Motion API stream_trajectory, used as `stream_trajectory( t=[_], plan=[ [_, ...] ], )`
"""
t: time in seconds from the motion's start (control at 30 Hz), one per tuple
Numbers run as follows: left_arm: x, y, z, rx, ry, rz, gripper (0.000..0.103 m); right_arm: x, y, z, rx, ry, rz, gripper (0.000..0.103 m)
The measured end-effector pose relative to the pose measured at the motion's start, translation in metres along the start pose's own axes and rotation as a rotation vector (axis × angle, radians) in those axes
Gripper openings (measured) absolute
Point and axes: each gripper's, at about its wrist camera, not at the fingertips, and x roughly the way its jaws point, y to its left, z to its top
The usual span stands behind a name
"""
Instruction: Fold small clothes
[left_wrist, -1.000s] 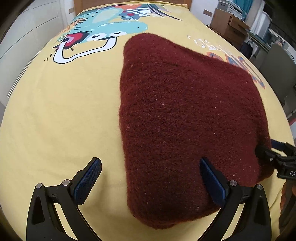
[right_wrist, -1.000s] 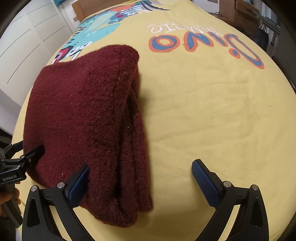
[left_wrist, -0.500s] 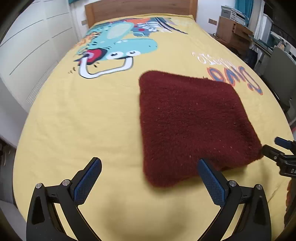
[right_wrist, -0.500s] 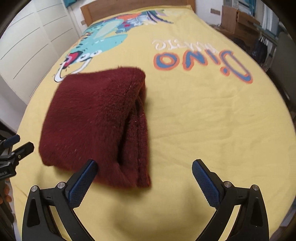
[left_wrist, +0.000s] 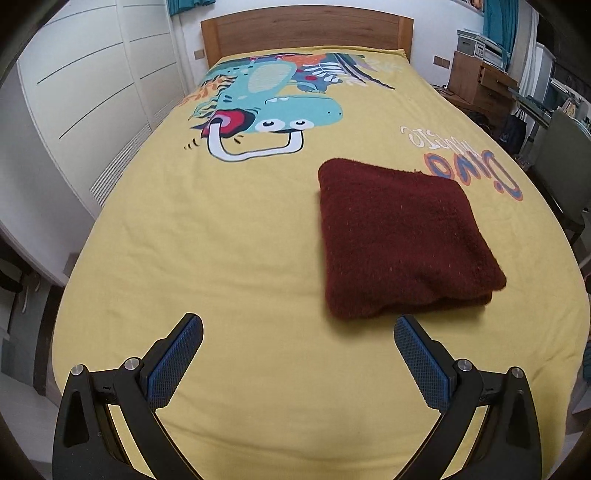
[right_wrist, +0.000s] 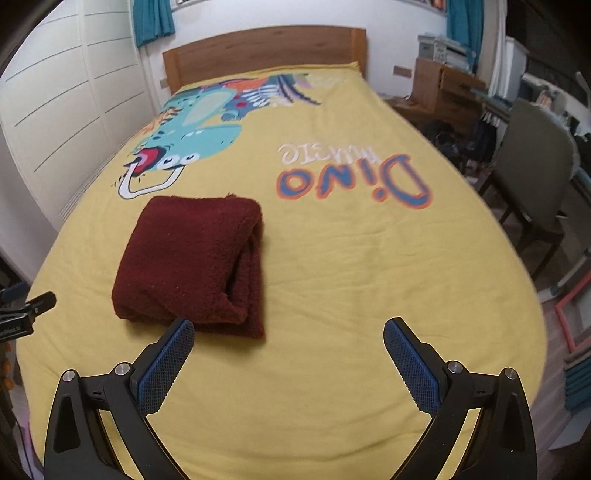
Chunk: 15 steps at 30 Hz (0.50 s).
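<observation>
A dark red fuzzy garment (left_wrist: 399, 236) lies folded into a thick square on the yellow bedspread (left_wrist: 221, 240). In the right wrist view the same garment (right_wrist: 192, 258) shows its stacked layers along its right edge. My left gripper (left_wrist: 298, 332) is open and empty, held back from the garment's near left corner. My right gripper (right_wrist: 288, 332) is also open and empty, its left finger (right_wrist: 166, 365) just short of the garment's near edge. The tip of the left gripper (right_wrist: 33, 306) shows at the far left of the right wrist view.
The bedspread carries a dinosaur print (left_wrist: 266, 114) and the word "Dino" (right_wrist: 354, 181). A wooden headboard (left_wrist: 306, 29) stands at the far end. White wardrobe doors (left_wrist: 85, 92) line the left side. A chair (right_wrist: 535, 177) and wooden furniture (right_wrist: 443, 92) stand to the right of the bed.
Both grippers have pulled back and up from the garment, which now looks smaller and farther away. The garment has stayed folded in place.
</observation>
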Motion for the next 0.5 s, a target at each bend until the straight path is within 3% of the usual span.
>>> stream_trajectory(
  t=[0.5],
  plan=[
    [-0.011,0.000,-0.016,0.018,-0.001,0.027,0.102,-0.030,-0.002,-0.018,-0.020,0.002,-0.045,0.102]
  ],
)
